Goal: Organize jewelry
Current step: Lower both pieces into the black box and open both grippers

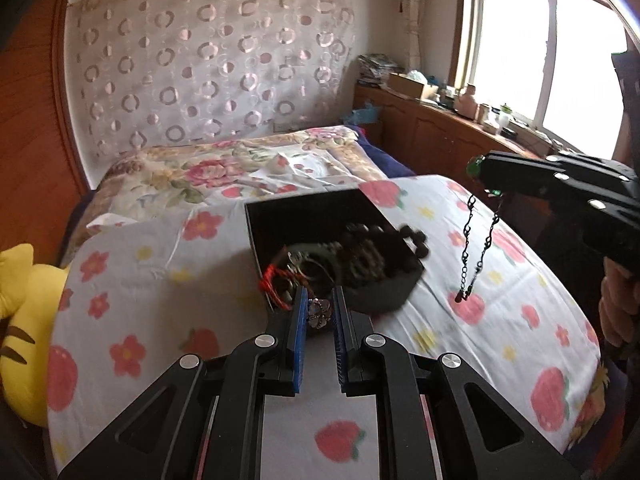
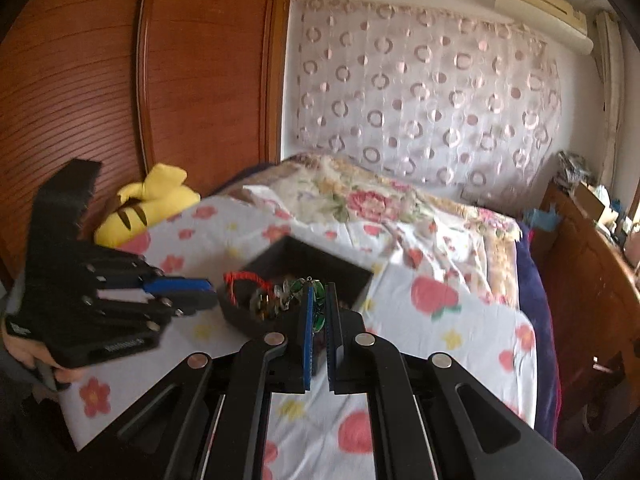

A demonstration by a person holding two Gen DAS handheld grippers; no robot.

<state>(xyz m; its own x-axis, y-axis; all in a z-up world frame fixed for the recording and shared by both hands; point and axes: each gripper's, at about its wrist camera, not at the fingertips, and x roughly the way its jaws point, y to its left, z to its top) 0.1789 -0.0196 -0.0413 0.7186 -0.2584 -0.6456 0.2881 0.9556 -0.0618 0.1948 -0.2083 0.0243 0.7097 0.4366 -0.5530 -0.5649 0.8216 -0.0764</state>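
Floral bedsheet — left gripper pinches silver charm; right gripper lifts green-beaded chain.

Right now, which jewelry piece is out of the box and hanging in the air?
The dark chain with green beads, dangling from the right gripper over the strawberry sheet. The beaded bracelets and red cord sit in the black box.

Motion blurs the box and the beads spilling over its rim. The left fingers hide part of a silvery piece. The right fingers cover most of a green piece. The toy is cut off by the frame edge.
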